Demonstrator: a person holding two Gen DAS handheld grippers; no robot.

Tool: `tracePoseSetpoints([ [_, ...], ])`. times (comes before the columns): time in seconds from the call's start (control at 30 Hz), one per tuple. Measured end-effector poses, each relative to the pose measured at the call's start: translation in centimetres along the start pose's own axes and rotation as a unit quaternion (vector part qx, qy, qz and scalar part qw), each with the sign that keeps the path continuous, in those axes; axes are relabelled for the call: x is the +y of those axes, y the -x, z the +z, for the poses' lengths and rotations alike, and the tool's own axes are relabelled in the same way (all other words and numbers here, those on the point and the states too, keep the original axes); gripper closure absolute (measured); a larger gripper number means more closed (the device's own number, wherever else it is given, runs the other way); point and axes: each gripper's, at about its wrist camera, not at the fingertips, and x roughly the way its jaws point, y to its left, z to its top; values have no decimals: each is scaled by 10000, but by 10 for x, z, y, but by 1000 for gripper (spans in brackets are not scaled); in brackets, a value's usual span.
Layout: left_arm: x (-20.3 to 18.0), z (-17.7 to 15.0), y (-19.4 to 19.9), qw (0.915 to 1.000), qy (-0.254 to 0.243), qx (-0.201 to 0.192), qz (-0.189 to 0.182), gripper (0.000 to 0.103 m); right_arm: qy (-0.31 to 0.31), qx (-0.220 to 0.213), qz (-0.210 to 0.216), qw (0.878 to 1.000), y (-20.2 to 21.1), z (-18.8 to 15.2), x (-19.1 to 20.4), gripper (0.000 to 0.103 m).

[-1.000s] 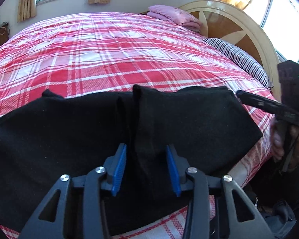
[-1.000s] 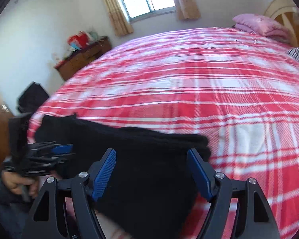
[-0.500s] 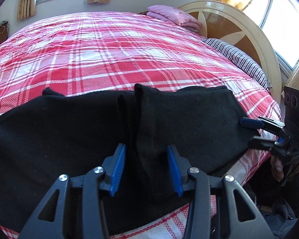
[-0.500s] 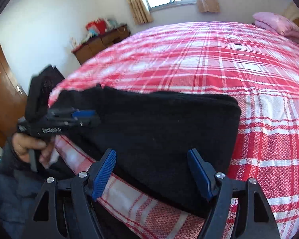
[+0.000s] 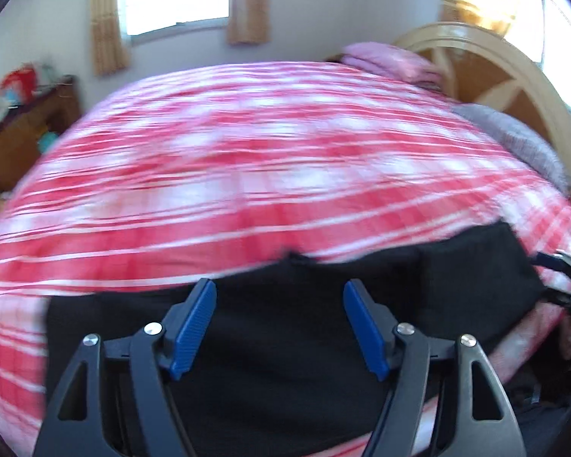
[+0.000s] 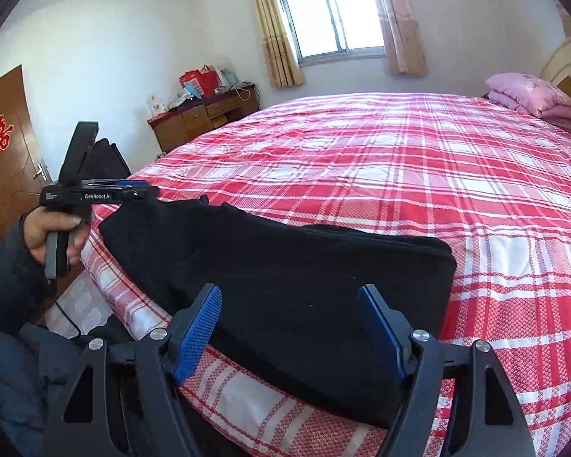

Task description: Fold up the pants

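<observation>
The black pants [image 6: 285, 270] lie folded in a long flat stack along the near edge of the bed; they also show in the blurred left wrist view [image 5: 285, 327]. My left gripper [image 5: 279, 327] is open and empty above the pants. It also shows in the right wrist view [image 6: 141, 188], held over the stack's left end. My right gripper [image 6: 289, 329] is open and empty above the stack's right end, and it shows at the right edge of the left wrist view [image 5: 563, 278].
The bed has a red and white plaid cover [image 6: 399, 160]. A folded pink blanket [image 6: 533, 99] lies by the wooden headboard [image 5: 495, 72]. A wooden dresser [image 6: 205, 114] with bags stands at the far wall, and a door [image 6: 3, 160] is at the left.
My left gripper opened wide, let go of the pants' fold, and swung left and up; its view is blurred. My right gripper pulled back a little.
</observation>
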Motion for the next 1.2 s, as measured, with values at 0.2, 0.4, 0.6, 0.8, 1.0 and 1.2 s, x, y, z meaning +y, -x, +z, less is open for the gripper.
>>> tracePoseSetpoints([
  [0.2, 117, -36, 12, 9910, 946, 104, 940, 30, -175, -68, -7, 9998, -1, -1, -7, 28],
  [0.4, 160, -75, -1, 9857, 1628, 290, 325, 40, -243, 16, -85, 9997, -8, -4, -10, 28],
  [0.6, 155, -76, -9, 9876, 1521, 247, 312, 41, -174, 52, -101, 9998, -10, -6, -7, 28],
  [0.8, 162, -77, -6, 9871, 1564, 305, -163, 81, -159, 23, -118, 9998, -11, -7, -5, 28],
  [1.0, 150, -68, 13, 9876, 1558, 85, -188, 82, -114, -10, -215, 9997, -10, -6, -5, 28],
  [1.2, 133, -46, 49, 9802, 1717, -386, -905, 82, -156, -149, -391, 9990, -4, -4, -9, 28],
])
